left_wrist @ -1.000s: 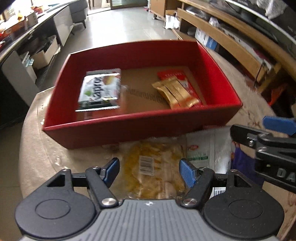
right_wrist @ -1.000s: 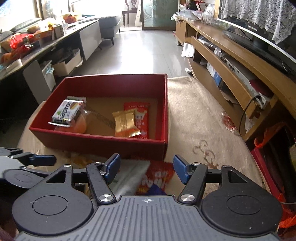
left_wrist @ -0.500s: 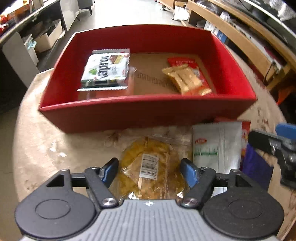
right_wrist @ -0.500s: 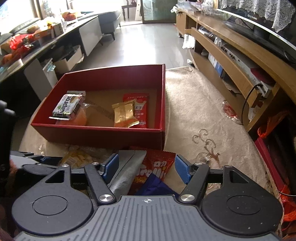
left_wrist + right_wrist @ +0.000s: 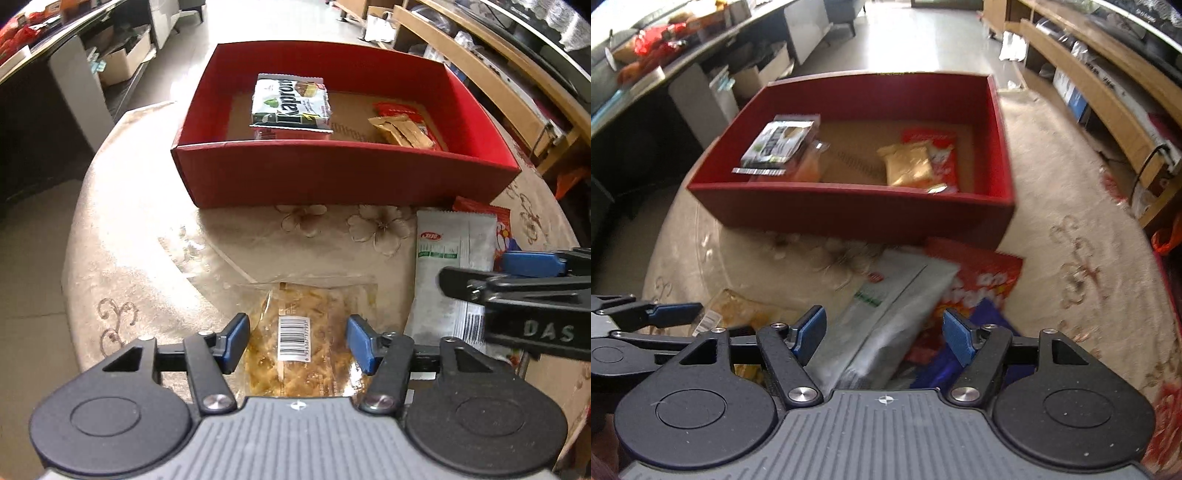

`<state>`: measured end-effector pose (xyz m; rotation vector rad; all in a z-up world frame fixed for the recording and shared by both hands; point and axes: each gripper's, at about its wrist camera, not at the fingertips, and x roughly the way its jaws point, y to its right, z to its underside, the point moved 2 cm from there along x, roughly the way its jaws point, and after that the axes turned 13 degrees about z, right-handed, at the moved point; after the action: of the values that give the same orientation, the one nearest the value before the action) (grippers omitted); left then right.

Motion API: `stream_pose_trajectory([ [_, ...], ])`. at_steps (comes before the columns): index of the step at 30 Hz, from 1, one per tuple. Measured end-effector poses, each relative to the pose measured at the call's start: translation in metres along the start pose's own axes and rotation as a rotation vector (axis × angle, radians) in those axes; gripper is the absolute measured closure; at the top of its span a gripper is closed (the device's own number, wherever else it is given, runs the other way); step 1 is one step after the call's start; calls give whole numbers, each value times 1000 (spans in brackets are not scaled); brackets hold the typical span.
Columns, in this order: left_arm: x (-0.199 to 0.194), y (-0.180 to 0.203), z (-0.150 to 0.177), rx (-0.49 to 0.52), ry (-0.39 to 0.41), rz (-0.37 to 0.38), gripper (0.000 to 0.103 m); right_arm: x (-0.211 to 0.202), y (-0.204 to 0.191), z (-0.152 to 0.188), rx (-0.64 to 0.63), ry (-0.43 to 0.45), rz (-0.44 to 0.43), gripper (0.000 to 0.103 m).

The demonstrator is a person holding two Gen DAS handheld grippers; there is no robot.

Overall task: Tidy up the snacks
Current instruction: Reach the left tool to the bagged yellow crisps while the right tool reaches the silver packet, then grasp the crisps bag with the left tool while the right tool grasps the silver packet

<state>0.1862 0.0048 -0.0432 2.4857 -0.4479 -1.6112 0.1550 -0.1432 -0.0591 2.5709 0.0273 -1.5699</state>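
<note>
Now both claws sit spread and empty: left claw (image 5: 297, 341) straddles the clear noodle-snack packet (image 5: 314, 332) on the worktop (image 5: 147, 240), right claw (image 5: 882, 334) over the white packet (image 5: 886, 321). Next, probably pinch and lift into the red box (image 5: 332, 177).

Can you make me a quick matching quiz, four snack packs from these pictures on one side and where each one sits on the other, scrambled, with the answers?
Things:
1. green-and-white wafer pack
2. gold foil pack
3. clear bag of yellow crisps with a barcode
4. long white sachet with green print

Places:
A. on the table, between the left gripper jaws
B. in the red box, right side
C. on the table, under the right gripper
D. in the red box, left side

Pairs: 1-D, 2-B, 3-A, 4-C
</note>
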Motion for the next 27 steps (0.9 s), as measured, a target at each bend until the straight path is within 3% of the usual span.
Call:
stream_pose_trajectory([
  [3,3,-8,-2,-30,-10,-22,34,4,-9,3,6,-25,-4,26],
  [8,0,-27,-2,-91,-16,-15,31,16,-17,1,23,-67,8,20],
  [14,-3,-36,5,-97,-20,-13,24,27,-49,6,-118,-40,105,13],
  [15,-3,-36,5,-96,-21,-11,24,28,-54,8,-147,-30,128,14],
  [19,-3,-38,5,-107,-31,2,24,20,-58,20,-246,19,195,40],
  [25,3,-33,6,-116,-33,-21,16,2,-31,37,-195,3,179,51],
  [27,7,-28,7,-113,-31,-37,9,-5,-25,43,-175,1,161,52],
])
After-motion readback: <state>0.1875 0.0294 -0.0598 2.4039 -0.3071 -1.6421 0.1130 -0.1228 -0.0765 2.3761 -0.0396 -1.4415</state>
